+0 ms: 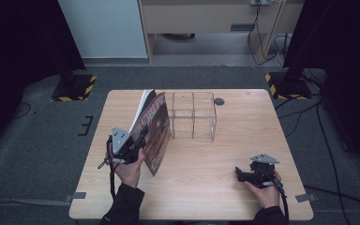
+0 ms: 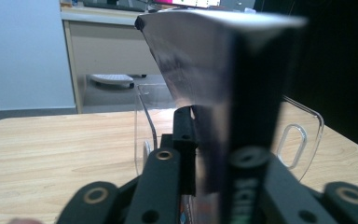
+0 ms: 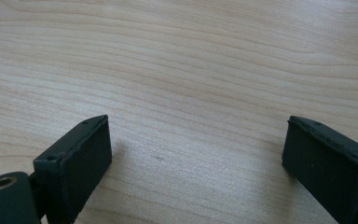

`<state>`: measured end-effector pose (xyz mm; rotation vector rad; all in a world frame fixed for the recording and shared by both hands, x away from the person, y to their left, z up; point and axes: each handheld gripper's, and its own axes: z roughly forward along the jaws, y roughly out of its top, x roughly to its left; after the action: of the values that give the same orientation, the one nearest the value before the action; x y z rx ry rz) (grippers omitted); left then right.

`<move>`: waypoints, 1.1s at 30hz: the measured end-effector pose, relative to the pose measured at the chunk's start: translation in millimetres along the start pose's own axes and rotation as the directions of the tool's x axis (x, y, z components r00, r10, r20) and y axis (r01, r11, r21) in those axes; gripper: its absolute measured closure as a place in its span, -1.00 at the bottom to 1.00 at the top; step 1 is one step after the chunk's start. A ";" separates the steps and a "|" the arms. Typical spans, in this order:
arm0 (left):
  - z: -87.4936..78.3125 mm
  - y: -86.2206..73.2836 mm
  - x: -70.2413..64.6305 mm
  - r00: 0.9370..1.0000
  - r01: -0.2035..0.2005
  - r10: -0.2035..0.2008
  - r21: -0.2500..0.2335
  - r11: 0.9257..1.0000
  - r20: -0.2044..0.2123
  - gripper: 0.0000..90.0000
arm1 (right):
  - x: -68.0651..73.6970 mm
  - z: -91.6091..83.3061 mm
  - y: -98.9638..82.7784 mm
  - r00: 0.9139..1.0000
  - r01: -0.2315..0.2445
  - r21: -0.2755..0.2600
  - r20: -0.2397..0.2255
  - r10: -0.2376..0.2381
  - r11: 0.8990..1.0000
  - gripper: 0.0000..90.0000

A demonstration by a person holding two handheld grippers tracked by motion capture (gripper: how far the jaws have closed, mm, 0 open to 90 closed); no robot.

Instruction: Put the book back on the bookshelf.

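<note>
Little legible. On the spine of the magazine (image 2: 242,140) clamped in the left tool (image 2: 205,158), pale capital letters running along the spine just above the tool's jaws, apparently "SCIEN", the rest cut off at the bottom edge of the left gripper view. On the magazine's reddish cover (image 1: 155,129), seen from the high view just beyond the left tool (image 1: 138,140), large pale title lettering along the upper edge, too blurred to spell out. Nothing readable on the bare counter (image 3: 191,70) between and ahead of the right tool's (image 3: 196,163) jaws.
</note>
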<state>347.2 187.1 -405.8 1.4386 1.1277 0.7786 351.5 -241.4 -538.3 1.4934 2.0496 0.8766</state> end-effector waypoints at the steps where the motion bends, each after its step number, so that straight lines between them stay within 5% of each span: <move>1: -0.1 0.5 1.5 1.000 0.022 -0.022 0.001 1.000 0.011 0.85 | 0.1 0.0 0.1 1.000 -0.002 0.001 0.001 0.002 1.000 -0.82; 10: 7.8 15.1 5.5 0.999 0.040 -0.040 -0.017 0.999 -0.024 0.86 | 0.0 0.0 0.0 1.000 0.000 0.000 0.000 0.000 1.000 -0.82; 20: 45.6 38.7 4.9 0.993 0.008 -0.016 -0.072 0.997 -0.113 0.86 | -0.2 0.0 0.1 1.000 0.001 0.001 -0.001 -0.001 1.000 -0.82; 33: 86.2 29.4 -0.4 0.982 -0.001 -0.015 -0.084 0.996 -0.188 0.86 | -0.3 0.2 0.1 1.000 0.003 -0.002 0.002 -0.003 1.000 -0.82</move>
<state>432.5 158.0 -393.3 1.3106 1.2273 0.9623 351.8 -241.6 -538.4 1.4890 2.0484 0.8762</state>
